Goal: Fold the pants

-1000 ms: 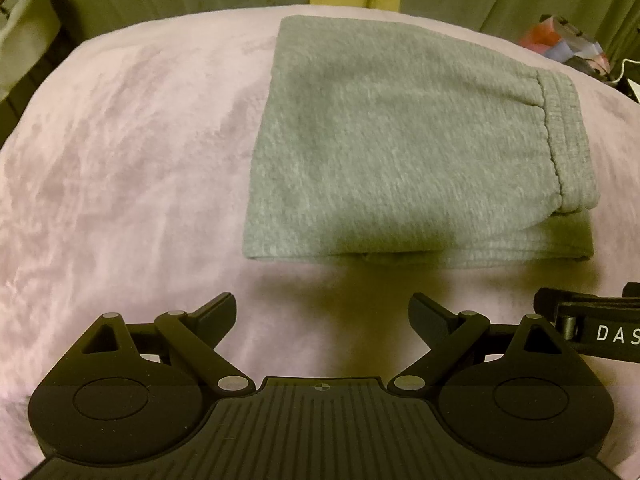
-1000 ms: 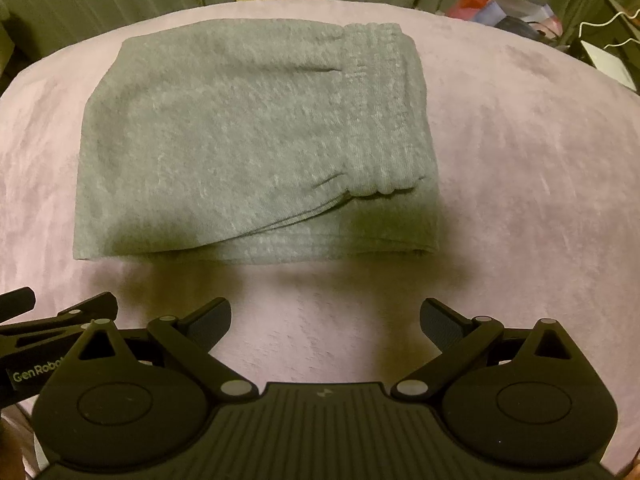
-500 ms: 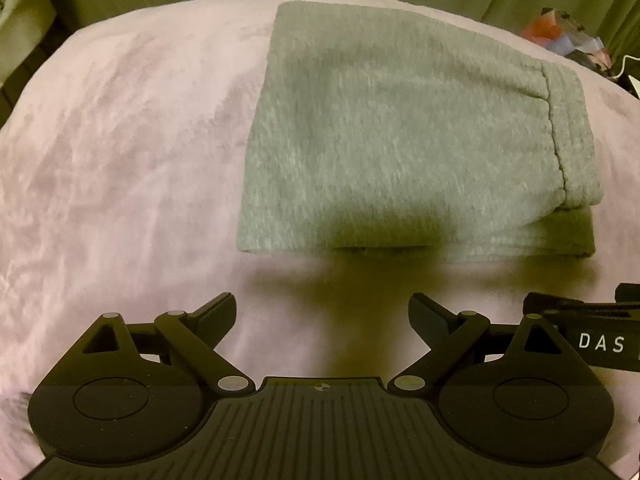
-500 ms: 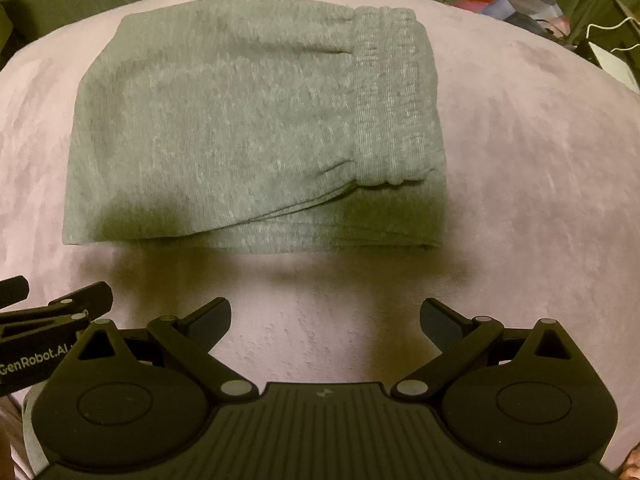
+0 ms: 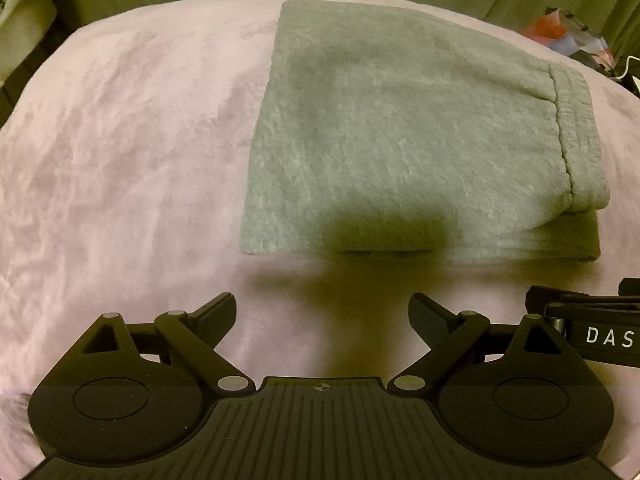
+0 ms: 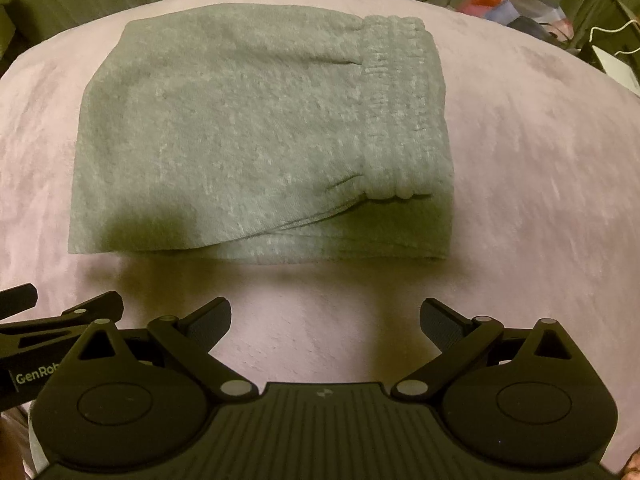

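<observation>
Both grippers, left (image 5: pixel 322 312) and right (image 6: pixel 325 316), hover wide apart and empty just short of the folded pants (image 6: pixel 256 132) on the blanket (image 5: pixel 120 152): soft, limp fleece, best pinched at the thick near edge.

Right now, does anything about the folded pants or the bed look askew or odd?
Only slightly. The grey pants lie folded on the pink blanket, but the top layer with the waistband stops short, leaving lower layers showing along the near edge. Both tools are open, clear of the cloth.
</observation>
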